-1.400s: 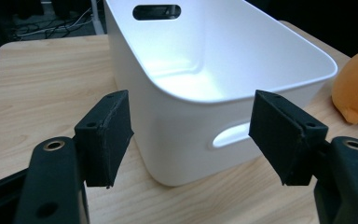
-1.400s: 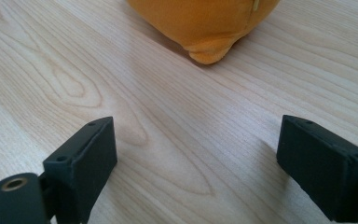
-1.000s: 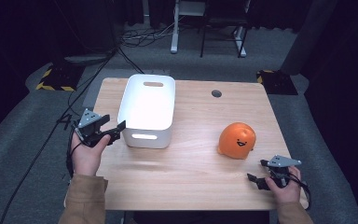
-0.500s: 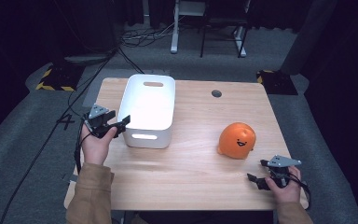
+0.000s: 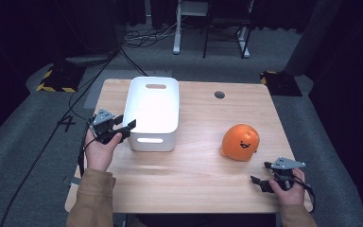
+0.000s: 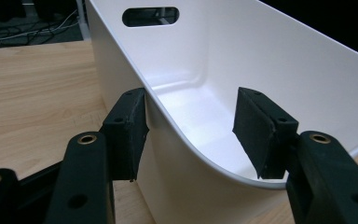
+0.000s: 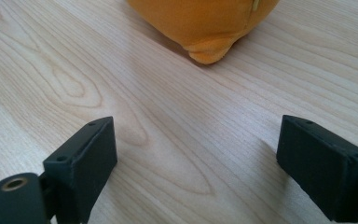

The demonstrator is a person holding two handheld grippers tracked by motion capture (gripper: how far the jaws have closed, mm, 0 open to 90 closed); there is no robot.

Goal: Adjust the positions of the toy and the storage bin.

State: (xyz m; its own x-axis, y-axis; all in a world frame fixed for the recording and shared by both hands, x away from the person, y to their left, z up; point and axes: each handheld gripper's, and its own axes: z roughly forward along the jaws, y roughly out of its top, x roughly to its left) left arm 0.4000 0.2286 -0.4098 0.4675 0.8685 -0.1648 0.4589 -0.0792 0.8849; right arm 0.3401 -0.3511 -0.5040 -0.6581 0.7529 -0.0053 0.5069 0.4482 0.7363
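white bin (image 5: 153,113) — upright (handle slots) | table's left half

The table (image 5: 194,175) is overlooked from above; the white bin (image 6: 242,60) and the orange toy (image 7: 205,23) are seen close, both shared.

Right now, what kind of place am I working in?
Probably a recording studio or lab workspace: a lone wooden table on grey carpet, dark curtains behind, cables trailing across the floor, and yellow-black hazard tape.
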